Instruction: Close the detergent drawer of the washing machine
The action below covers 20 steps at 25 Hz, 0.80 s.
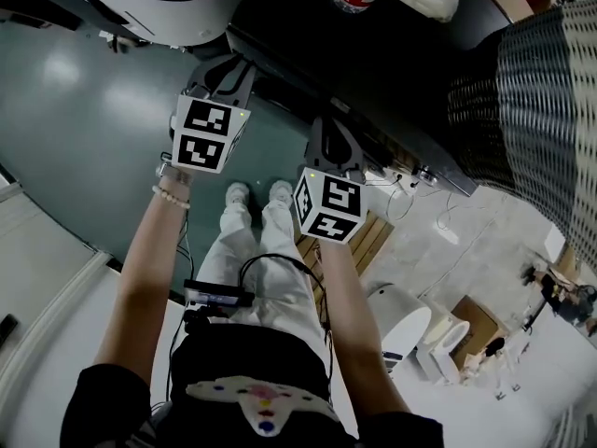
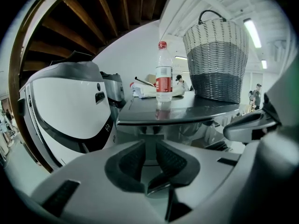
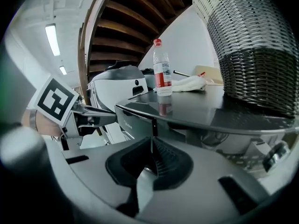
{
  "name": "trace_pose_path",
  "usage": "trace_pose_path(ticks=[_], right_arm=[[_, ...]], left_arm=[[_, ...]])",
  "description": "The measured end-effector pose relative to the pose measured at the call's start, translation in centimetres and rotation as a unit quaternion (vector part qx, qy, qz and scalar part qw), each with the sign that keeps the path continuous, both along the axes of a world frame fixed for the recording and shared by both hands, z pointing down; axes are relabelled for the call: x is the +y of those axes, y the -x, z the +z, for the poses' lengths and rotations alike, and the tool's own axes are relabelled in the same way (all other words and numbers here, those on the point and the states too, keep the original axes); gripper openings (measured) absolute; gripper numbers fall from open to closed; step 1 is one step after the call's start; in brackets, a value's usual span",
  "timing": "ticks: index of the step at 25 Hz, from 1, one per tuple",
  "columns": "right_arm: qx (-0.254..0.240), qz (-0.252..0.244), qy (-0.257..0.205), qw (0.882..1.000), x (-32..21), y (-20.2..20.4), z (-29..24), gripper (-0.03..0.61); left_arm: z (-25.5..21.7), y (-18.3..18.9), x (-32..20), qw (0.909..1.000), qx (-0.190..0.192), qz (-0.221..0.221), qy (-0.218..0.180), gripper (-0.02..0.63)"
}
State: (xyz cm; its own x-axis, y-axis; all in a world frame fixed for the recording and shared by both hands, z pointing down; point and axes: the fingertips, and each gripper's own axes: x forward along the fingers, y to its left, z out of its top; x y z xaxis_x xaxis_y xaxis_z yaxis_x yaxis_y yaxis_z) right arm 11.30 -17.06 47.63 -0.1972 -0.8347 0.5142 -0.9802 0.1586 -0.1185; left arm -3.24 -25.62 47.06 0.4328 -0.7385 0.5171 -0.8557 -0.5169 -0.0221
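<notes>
Dark-grey washing machine (image 3: 201, 108) carries its detergent drawer (image 3: 135, 121) flush at 11 o'clock of the right gripper (image 3: 150, 148), jaws together, empty; the left gripper (image 2: 147, 149) stands slightly apart, empty.

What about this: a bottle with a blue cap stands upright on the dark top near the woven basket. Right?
Not quite: the bottle has a red cap, not blue; the left gripper view shows it. It stands upright on the dark top near the woven basket.
</notes>
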Motion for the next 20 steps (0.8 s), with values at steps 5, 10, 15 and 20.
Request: trace_pose_path(ticks=[5,10,15,20], right_arm=[[0.005,-0.016,-0.022,1.000,0.9,-0.7,-3.2,0.003],[0.001,-0.032,-0.053,0.998,1.9,-0.8,-7.0,0.003],[0.005,-0.056,-0.079,0.995,2.7,-0.5,-10.2,0.003],[0.008,-0.072,-0.097,0.993,3.8,-0.5,-12.7,0.003]], left_arm=[[-3.3,-0.3,2.8,0.9997,0.022,0.003,-0.013,0.014],[-7.2,-1.2,5.4,0.9987,0.033,0.024,-0.029,0.011],[-10.4,-2.2,8.0,0.9973,0.028,0.051,-0.044,0.011],[-13.2,-2.0,10.0,0.9960,0.041,0.054,-0.058,0.011]])
